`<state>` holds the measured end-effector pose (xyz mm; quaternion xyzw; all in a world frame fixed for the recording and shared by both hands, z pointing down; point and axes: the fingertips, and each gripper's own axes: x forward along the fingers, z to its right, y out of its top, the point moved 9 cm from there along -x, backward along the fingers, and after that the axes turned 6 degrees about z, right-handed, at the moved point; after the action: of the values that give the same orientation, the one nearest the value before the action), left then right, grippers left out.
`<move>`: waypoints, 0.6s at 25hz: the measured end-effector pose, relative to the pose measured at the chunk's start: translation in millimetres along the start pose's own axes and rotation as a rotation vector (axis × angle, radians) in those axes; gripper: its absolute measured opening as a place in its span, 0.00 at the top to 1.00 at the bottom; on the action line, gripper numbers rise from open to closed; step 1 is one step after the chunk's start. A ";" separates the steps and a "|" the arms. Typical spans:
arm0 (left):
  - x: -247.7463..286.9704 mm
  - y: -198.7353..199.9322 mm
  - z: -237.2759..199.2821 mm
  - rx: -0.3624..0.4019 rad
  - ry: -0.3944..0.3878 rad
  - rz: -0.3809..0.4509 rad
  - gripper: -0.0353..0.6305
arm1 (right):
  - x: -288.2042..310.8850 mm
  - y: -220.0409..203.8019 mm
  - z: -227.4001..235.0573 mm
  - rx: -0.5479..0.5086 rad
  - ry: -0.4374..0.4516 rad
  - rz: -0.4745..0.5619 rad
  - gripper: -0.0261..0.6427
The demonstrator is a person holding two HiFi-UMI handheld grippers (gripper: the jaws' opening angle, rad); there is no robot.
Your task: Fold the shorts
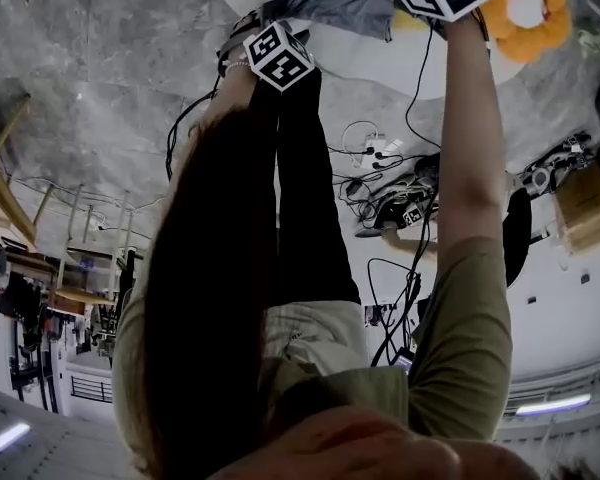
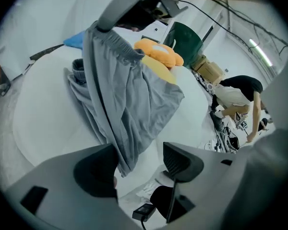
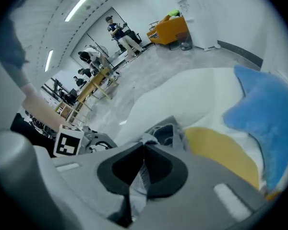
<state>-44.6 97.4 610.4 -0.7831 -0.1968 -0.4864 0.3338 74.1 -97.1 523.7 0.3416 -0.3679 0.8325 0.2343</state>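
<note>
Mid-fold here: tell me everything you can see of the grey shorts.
The shorts are light grey, soft cloth with a gathered elastic waistband. They hang creased and unfolded from the right gripper, whose jaws are shut on a pinch of fabric. One side seems to rest on the white table. The lowest corner dangles beside one jaw of the open left gripper, not gripped.

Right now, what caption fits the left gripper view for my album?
Grey shorts hang from the right gripper over a table, open left gripper by the hem.
</note>
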 end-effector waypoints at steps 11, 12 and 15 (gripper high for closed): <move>-32.1 30.3 -36.8 -0.059 0.045 0.104 0.50 | -11.4 16.6 32.1 -0.057 -0.116 0.022 0.64; -36.6 39.5 -41.9 -0.052 0.045 0.126 0.50 | -13.7 16.5 34.9 -0.061 -0.128 0.024 0.64; -44.5 72.1 -57.7 -0.002 0.056 0.185 0.50 | -21.2 4.8 41.7 -0.068 -0.164 0.004 0.64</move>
<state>-55.3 6.5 564.2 -0.7843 -0.1138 -0.4756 0.3818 101.5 -135.3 526.5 0.3998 -0.4145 0.7893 0.2130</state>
